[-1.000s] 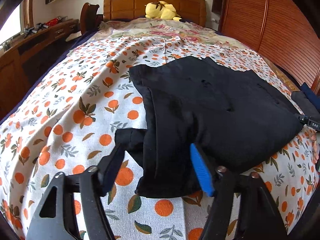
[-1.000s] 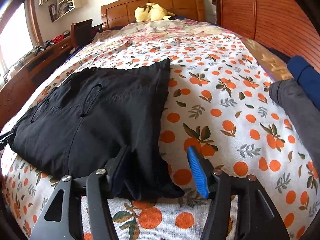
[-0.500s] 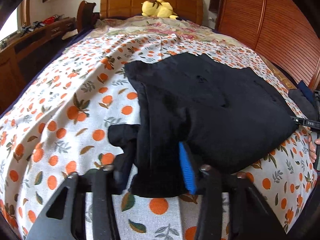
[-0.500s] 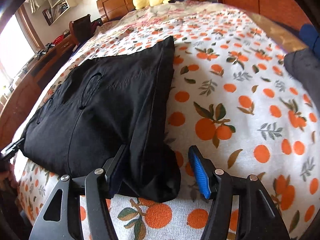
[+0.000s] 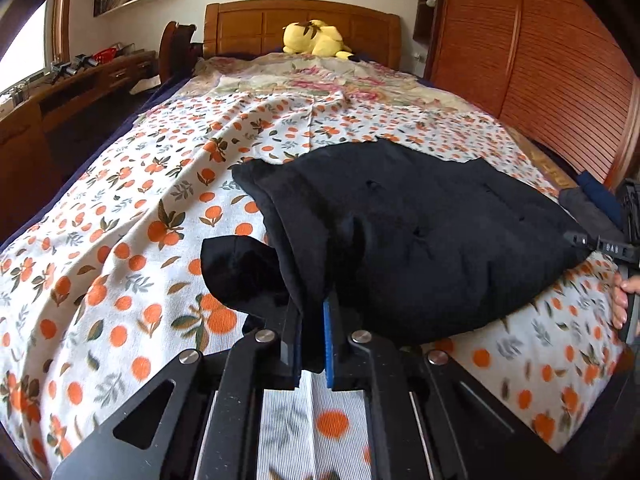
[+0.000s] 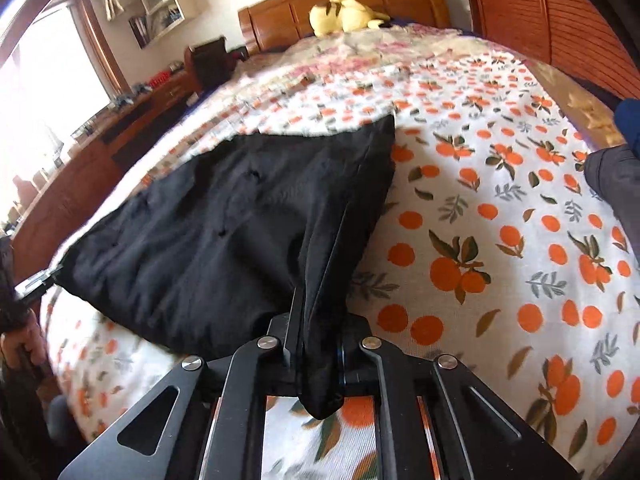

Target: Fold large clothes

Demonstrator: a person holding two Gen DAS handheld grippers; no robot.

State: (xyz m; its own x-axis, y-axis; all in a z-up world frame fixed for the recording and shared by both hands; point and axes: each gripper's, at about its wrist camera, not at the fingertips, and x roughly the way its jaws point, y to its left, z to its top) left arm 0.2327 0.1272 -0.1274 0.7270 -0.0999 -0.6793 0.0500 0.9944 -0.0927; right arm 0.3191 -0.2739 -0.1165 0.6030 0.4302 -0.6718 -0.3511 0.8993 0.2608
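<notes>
both grippers (image 5: pixel 311 344) (image 6: pixel 318 354) now apparently clamp black garment (image 5: pixel 420 240).

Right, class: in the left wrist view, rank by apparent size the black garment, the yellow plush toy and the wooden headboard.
1. black garment
2. wooden headboard
3. yellow plush toy
The garment lies nearest the camera, so its lead is partly perspective.

One black garment (image 5: pixel 420 240), one yellow plush toy (image 5: pixel 314 38), two tongs (image 5: pixel 311 336).

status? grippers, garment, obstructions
Left gripper shut on black garment, near-left corner. Right gripper shut on near-right corner. Garment otherwise flat on orange-print bedspread. Nothing in the way.
</notes>
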